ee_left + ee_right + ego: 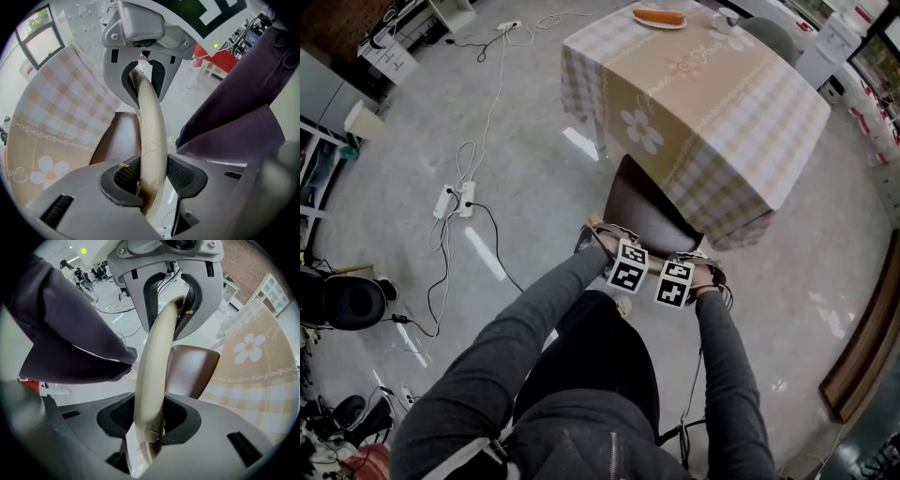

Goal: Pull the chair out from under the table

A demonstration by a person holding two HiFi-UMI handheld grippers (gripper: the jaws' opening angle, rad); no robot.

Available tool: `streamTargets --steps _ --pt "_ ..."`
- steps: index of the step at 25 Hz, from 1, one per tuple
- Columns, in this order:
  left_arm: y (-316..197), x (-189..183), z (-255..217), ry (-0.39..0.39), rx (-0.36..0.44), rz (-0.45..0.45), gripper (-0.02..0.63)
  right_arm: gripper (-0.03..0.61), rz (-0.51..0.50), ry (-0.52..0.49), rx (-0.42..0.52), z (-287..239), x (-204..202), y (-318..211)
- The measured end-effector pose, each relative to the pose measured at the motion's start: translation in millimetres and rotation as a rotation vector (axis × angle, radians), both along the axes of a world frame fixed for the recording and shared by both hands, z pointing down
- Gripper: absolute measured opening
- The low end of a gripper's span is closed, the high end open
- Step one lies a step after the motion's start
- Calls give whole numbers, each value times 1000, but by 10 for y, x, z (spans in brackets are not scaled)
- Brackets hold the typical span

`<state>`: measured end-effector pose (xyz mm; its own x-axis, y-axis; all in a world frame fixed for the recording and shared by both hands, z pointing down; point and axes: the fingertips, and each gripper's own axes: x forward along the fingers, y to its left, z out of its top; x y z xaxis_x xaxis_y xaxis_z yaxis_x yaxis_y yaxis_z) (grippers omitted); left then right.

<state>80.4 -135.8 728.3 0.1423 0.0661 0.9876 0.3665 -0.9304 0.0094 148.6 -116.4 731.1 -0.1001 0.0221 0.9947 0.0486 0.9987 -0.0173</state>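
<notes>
Grey sleeves, dark trousers; left tool and right tool are grey with black ribbed pads and marker cubes.

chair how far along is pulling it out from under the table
Done: the left gripper and right gripper are both shut on the cream back rim of the chair. In hand: the pull. Left: the seat's far end sits under the tablecloth overhang, so it needs drawing clear.

The chair stood upright on the floor, its brown seat partly tucked under the near edge of the table, which was draped in a beige checked cloth with a white flower. My left gripper and right gripper pinched the chair's curved cream back rail.
</notes>
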Motion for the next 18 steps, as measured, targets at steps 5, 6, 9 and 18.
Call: streamTargets --steps 5,6,9,18 --pt "7 -7 -18 -10 1 5 161 133 -2 -1 3 -18 -6 1" --pt "7 -9 -18 -12 0 7 161 133 -3 1 4 -16 -4 0" --pt "33 -5 -18 -10 -5 11 161 133 -5 4 1 -14 6 26" --pt "54 -3 -8 1 6 13 160 133 -3 9 1 1 3 49"
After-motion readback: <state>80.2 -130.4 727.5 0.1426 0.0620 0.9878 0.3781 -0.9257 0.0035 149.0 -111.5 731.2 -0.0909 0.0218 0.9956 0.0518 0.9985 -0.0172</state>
